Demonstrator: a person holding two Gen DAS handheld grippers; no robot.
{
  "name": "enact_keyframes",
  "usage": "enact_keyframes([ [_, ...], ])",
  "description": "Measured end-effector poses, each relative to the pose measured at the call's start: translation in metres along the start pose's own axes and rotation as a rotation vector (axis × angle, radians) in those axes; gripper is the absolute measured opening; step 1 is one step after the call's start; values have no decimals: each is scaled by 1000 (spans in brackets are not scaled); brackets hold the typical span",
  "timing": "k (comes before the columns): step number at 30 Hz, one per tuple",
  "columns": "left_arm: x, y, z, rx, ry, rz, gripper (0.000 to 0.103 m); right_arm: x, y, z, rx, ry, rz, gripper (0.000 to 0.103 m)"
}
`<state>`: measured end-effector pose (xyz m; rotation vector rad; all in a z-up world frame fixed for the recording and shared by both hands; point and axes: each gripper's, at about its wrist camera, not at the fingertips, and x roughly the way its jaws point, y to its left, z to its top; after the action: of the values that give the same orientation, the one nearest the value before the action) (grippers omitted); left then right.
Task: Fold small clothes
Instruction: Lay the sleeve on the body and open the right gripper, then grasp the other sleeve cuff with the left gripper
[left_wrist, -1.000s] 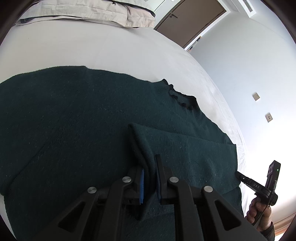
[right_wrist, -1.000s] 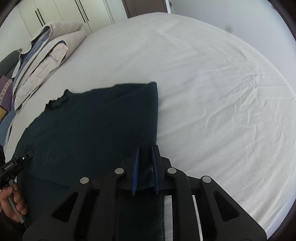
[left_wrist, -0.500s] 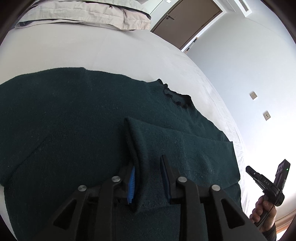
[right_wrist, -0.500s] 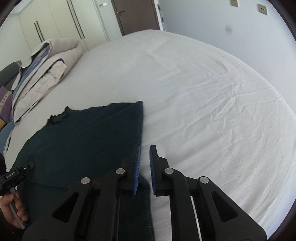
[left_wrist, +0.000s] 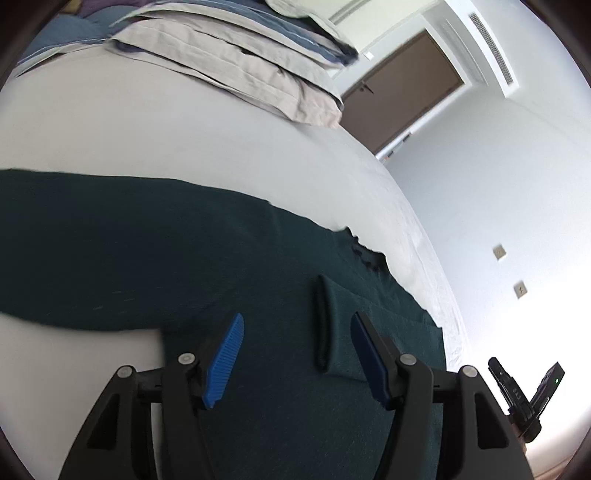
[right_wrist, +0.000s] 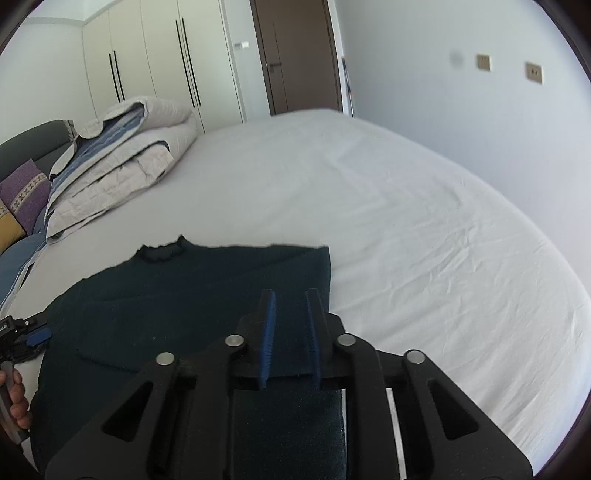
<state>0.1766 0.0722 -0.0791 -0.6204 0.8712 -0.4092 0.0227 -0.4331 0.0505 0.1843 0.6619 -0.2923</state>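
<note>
Left gripper (left_wrist: 295, 354) wide open, empty, over the sweater (left_wrist: 155, 251). Right gripper (right_wrist: 290, 332) slightly parted, empty. Sweater's near hem hidden behind both.

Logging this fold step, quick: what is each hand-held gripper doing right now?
Left hand-held gripper: open wide above the dark green sweater, holding nothing.
Right hand-held gripper: slightly open over the sweater's folded edge, gripping nothing.
</note>
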Motion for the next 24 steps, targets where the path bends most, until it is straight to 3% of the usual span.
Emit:
enact_keyframes([
  [1, -19, 18, 0, -52, -30, 4, 64, -11, 7, 3, -1, -45, -5, 83],
  [3, -56, 60, -1, -170, -92, 15, 65, -31, 23, 7, 23, -142, 31, 97],
  [8, -135, 160, -7, -429, -247, 96, 69, -48, 62, 13, 96, -70, 233, 97],
  [11, -164, 212, -12, -603, -335, 113, 69, -52, 88, 9, 113, -15, 329, 95],
  [13, -173, 239, -9, -693, -385, 66, 69, -55, 105, 5, 124, 3, 375, 94],
  [18, -168, 274, 14, -811, -451, 56, 69, -51, 134, -3, 172, 80, 465, 83],
  [20, -169, 286, 26, -846, -476, 58, 63, -45, 137, -7, 195, 107, 479, 77],
  [22, -163, 289, 35, -868, -454, 58, 34, -42, 140, -11, 197, 126, 474, 68],
  [24, -158, 282, 43, -842, -428, 59, 12, -35, 139, -15, 193, 146, 464, 66],
])
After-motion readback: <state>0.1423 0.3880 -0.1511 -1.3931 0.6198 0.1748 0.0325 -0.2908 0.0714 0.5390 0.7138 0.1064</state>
